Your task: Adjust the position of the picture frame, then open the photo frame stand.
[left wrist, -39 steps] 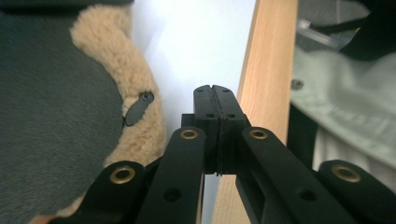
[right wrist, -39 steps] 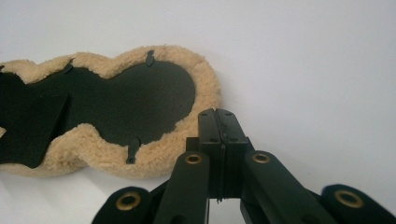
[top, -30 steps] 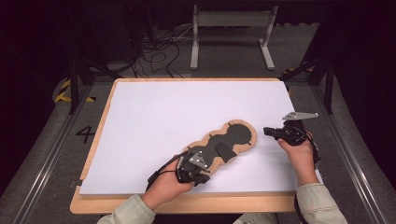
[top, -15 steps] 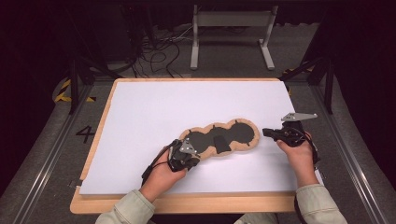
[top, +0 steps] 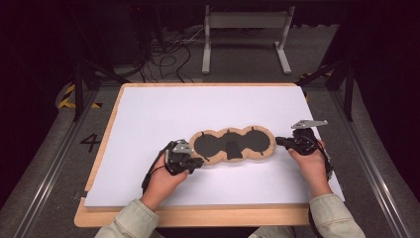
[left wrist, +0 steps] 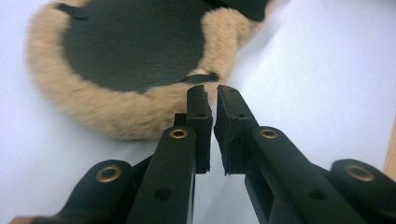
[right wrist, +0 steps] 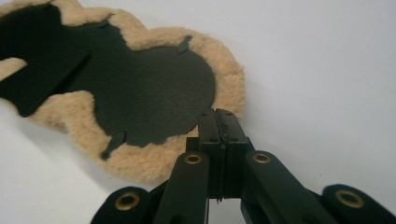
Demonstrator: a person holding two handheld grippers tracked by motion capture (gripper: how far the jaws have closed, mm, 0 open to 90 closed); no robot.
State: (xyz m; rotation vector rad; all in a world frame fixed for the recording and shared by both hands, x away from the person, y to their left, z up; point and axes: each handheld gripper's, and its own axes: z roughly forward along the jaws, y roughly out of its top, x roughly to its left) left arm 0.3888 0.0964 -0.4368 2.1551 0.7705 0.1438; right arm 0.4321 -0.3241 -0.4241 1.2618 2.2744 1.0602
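— While the left claw (top: 199, 161) rests at the near left end of the fleece-edged pad (top: 233, 144), how do its jaws stand?

— They have just been opening; in the left gripper view a narrow gap shows between the pads (left wrist: 199, 112), and nothing is between them. The tan fleece rim (left wrist: 116, 112) lies just ahead of the tips and a little to their left, apart from them.

— And the right claw (top: 278, 142)?

— Its jaws are pressed together. In the right gripper view the tips (right wrist: 218, 122) sit right at the pad's (right wrist: 140, 88) fleece edge, where the dark inner face meets the fur. Whether a thin bit of that edge is pinched between them, I cannot tell.

— Where does the pad lie, then?

— Flat on the white sheet (top: 163, 114), stretched between the two claws: three rounded lobes in a row, dark middle, tan scalloped rim, one end towards each claw.

— How much room is there around them?

— Plenty. Beyond the pad, away from both claws, the white sheet runs bare to its far edge. Behind the left claw, bare sheet reaches back to the sheet's near edge, with a strip of wooden worktop (top: 198, 216) past it. Outward of the right claw, the sheet's right edge is near.
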